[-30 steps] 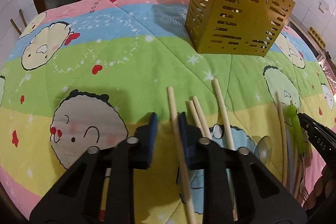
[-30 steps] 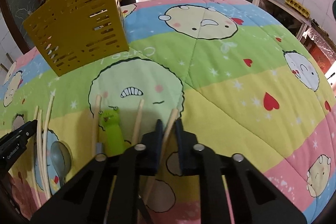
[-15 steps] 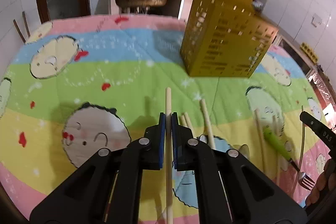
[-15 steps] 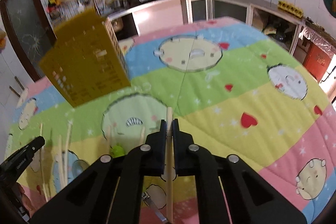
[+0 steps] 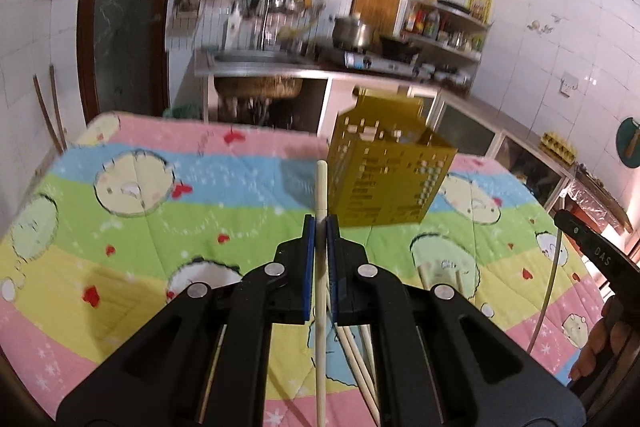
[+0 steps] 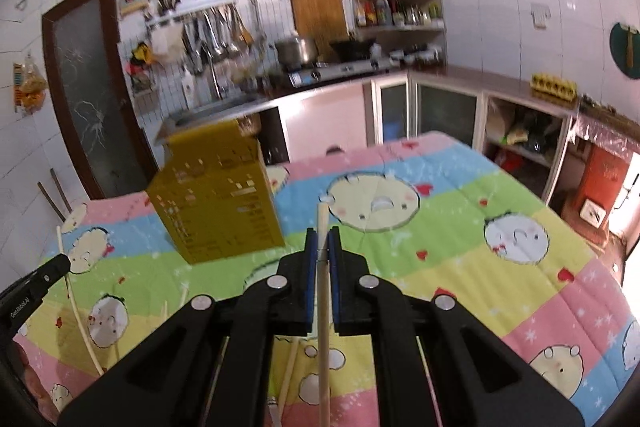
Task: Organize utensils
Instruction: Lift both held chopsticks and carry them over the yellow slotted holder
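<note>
left hand-held gripper point(image 5: 320, 227): clenched on chopstick point(image 5: 321, 187), tip toward 12 o'clock | right hand-held gripper point(image 6: 321, 241): clenched on second chopstick point(image 6: 322, 223) | yellow caddy point(image 5: 388, 175): upright on quilt point(image 5: 160, 211), 1 o'clock of left chopstick

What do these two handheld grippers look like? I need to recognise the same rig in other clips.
Both the left gripper and the right gripper are matte black plastic linkages with round silver rivets and flat blue pads lining the fingers. White lettering marks the side of each body where the other camera catches it; too small to read surely. No sleeves show.
</note>
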Demonstrator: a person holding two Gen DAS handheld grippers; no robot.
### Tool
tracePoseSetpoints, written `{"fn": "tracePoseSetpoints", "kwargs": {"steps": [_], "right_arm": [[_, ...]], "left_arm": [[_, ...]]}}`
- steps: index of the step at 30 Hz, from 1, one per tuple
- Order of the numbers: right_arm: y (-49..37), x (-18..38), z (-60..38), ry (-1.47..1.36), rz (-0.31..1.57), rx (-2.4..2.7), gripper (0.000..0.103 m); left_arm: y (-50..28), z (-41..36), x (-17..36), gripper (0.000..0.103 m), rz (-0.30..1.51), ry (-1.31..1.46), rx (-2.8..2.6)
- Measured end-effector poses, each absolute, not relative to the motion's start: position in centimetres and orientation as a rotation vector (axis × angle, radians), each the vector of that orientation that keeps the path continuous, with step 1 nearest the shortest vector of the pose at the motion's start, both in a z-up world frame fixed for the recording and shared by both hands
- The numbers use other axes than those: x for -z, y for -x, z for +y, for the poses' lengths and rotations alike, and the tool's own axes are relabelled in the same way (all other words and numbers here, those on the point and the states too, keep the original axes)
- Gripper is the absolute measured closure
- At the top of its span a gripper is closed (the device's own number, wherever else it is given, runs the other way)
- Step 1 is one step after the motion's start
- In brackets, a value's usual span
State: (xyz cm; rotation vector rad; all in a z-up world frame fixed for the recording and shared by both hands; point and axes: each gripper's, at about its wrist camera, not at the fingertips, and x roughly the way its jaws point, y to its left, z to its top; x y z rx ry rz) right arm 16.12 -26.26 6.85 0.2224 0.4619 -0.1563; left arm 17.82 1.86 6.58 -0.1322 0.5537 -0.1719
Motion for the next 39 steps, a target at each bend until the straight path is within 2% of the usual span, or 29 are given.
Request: {"fn": "tracePoseSetpoints", "kwargs": {"steps": [16, 29, 39], "right_arm": [[-17.0, -11.3, -26.2, -0.178, 0.281, 0.100, 0.097], [-25.0, -18.1, -25.2, -0.116, 0.127, 0.044, 0.097], [-30.8, -21.3, -24.4, -0.146, 0.053, 0.012, 0.097]], "left_arm": [[-17.5, 1.4, -11.0, 0.098, 0.411, 0.090, 0.157], [-25.2, -1.6, -19.0, 0.098, 0.307, 0.089, 0.203], [-30.9, -3.3, -20.2, 0.098, 0.295, 0.097, 0.208]]}}
